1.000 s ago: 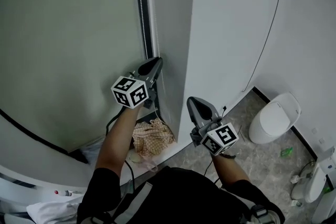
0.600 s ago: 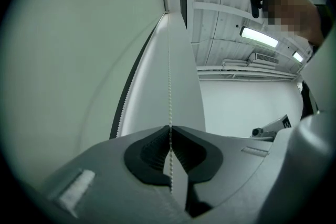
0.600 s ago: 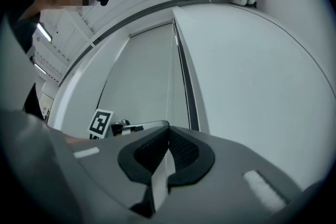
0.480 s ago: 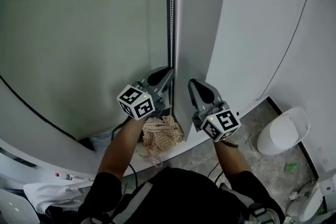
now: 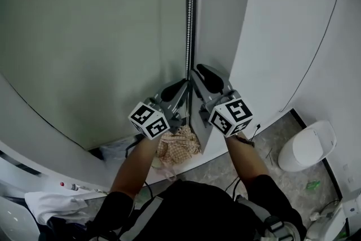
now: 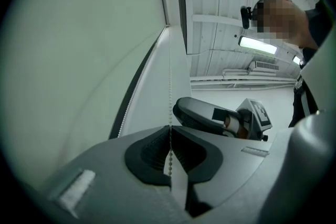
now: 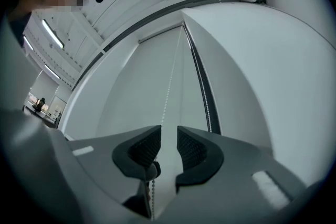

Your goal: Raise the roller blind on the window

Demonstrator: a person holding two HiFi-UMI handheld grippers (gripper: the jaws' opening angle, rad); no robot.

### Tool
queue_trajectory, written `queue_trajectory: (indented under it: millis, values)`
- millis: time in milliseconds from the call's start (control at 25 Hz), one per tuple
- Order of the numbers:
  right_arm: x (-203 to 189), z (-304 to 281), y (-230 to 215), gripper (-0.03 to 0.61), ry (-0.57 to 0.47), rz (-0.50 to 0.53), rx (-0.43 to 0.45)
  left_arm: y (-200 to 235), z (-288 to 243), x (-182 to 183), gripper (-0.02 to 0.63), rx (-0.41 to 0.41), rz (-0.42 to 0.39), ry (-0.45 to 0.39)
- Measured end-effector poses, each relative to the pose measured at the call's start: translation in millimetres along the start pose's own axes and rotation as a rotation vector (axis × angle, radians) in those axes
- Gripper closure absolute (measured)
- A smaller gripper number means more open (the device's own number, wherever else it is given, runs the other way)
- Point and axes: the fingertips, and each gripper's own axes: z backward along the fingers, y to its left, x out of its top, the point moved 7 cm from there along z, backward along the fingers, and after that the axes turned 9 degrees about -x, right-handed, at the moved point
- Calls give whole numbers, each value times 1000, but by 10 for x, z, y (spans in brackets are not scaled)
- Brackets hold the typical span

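The bead chain (image 5: 190,20) hangs straight down at the right edge of the roller blind (image 5: 84,36), which covers the window to below your hands. Its long axis is vertical, rising past both sets of fingertips. Your left gripper (image 6: 169,131) has its jaws pressed together on the chain, with the beads pinched between the pads. Your right gripper (image 7: 168,136) sits just above it and to its right, close alongside. Its jaws have just been opening and now stand spread; the chain runs through the gap close to the left pad and is not squeezed. That makes your right hand the nearer one to the fresh length higher up. As I judge it, the next reach should follow the chain upward, not go sideways. The white wall corner (image 5: 223,25) stands just to the right, the blind's face lies close on the left, and the only open room is overhead.
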Motion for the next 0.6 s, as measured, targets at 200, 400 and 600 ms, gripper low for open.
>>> queue_trajectory:
  millis: [200,400,600]
  values:
    - [162,-169,72,477,-53,-44,28,-80,58,36,606,6,56,-48]
    - [369,-341,112,479,-92,-72,69,-56,140,46,606,25,55,-66]
    - [551,-411,101,477,-145,-93,91,-39,158,25,604,26,56,-69]
